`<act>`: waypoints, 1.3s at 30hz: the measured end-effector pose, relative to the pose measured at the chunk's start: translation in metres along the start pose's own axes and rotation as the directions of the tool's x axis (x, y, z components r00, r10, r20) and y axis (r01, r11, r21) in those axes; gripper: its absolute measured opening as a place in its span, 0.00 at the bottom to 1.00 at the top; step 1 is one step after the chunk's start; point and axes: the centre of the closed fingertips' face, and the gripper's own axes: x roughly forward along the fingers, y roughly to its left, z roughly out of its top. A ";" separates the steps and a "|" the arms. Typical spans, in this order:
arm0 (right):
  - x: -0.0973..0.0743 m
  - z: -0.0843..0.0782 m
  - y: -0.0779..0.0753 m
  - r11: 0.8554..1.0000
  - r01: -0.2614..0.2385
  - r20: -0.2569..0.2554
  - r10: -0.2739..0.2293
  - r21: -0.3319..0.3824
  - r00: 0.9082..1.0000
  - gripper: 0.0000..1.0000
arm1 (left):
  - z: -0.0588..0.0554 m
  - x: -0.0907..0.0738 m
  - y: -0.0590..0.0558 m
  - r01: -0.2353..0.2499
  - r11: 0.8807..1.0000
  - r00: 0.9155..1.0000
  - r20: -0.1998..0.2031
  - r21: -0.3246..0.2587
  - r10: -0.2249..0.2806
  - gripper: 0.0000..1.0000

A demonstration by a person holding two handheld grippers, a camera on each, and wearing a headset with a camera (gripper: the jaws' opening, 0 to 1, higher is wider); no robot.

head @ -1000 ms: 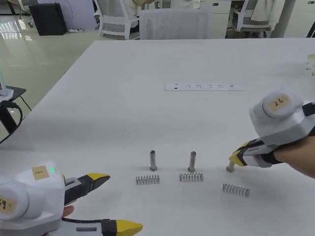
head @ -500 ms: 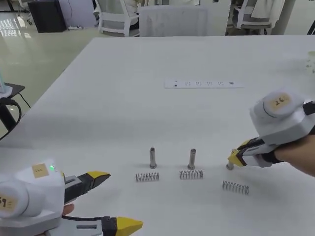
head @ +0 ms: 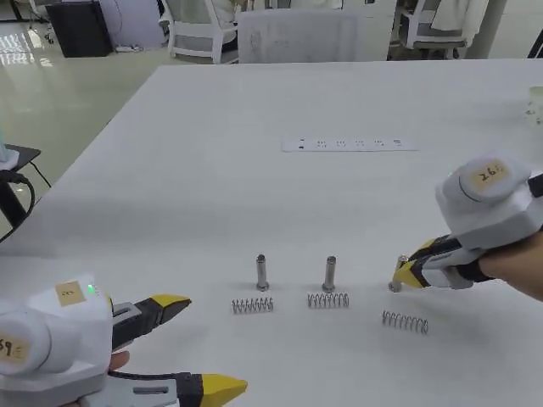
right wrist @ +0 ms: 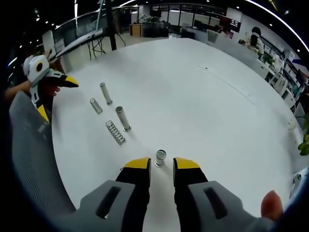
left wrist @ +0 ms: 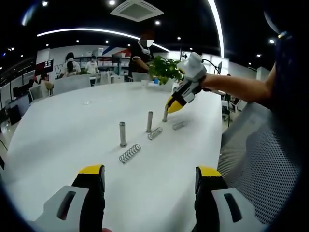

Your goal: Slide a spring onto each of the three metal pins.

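- Third pin [right wrist: 160,157] stands upright right at the tips of the right gripper [right wrist: 161,164], in the gap between its jaws.
- Right jaws nearly together with a narrow gap. The right gripper view shows a sliver of clearance on each side of the pin, so they flank it without pinching.
- Near spring [head: 405,321] lies flat on the table [head: 254,186], just beside that gripper's tips on the person's side, apart from the third pin.
- Further out to the right gripper's left: middle pin [head: 329,274] is upright, and the middle spring [head: 328,300] lies flat just beside its base.
- Beyond that again: far pin [head: 261,272] is upright, and the far spring [head: 254,305] lies flat just beside its base.
- Every spring is on the table surface, each on the person's side of its own pin.
- Left gripper [head: 204,346]: jaws spread wide, nothing between them. It is well apart from the row, and the far pin and far spring are the closest items ahead of it.
- Power strip [head: 349,145] lies on the table well ahead of both grippers, past the pin row.
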 end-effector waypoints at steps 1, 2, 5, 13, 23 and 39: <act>-0.001 0.000 0.000 1.000 0.001 0.000 -0.001 -0.002 1.000 0.16 | 0.000 0.000 0.000 0.000 1.000 1.000 0.000 0.001 0.000 0.73; -0.001 -0.001 0.000 1.000 0.002 0.001 -0.002 -0.003 1.000 0.17 | 0.000 0.000 0.000 0.000 1.000 1.000 -0.001 0.001 0.000 0.73; -0.005 -0.001 0.001 1.000 0.003 0.004 -0.003 -0.007 1.000 0.17 | 0.001 0.000 -0.001 0.002 1.000 1.000 0.002 0.001 -0.002 0.73; -0.014 -0.005 0.006 1.000 0.001 0.006 -0.001 -0.029 1.000 0.17 | 0.002 0.001 -0.002 0.005 1.000 1.000 0.004 0.005 -0.005 0.72; -0.020 -0.011 0.014 0.999 -0.035 0.021 0.036 -0.041 0.999 0.19 | 0.004 -0.001 -0.003 0.008 1.000 1.000 0.002 0.013 -0.008 0.72; -0.016 -0.035 0.028 0.989 -0.108 -0.018 0.107 -0.098 0.994 0.19 | 0.004 0.000 -0.007 0.023 1.000 1.000 -0.005 0.017 -0.023 0.71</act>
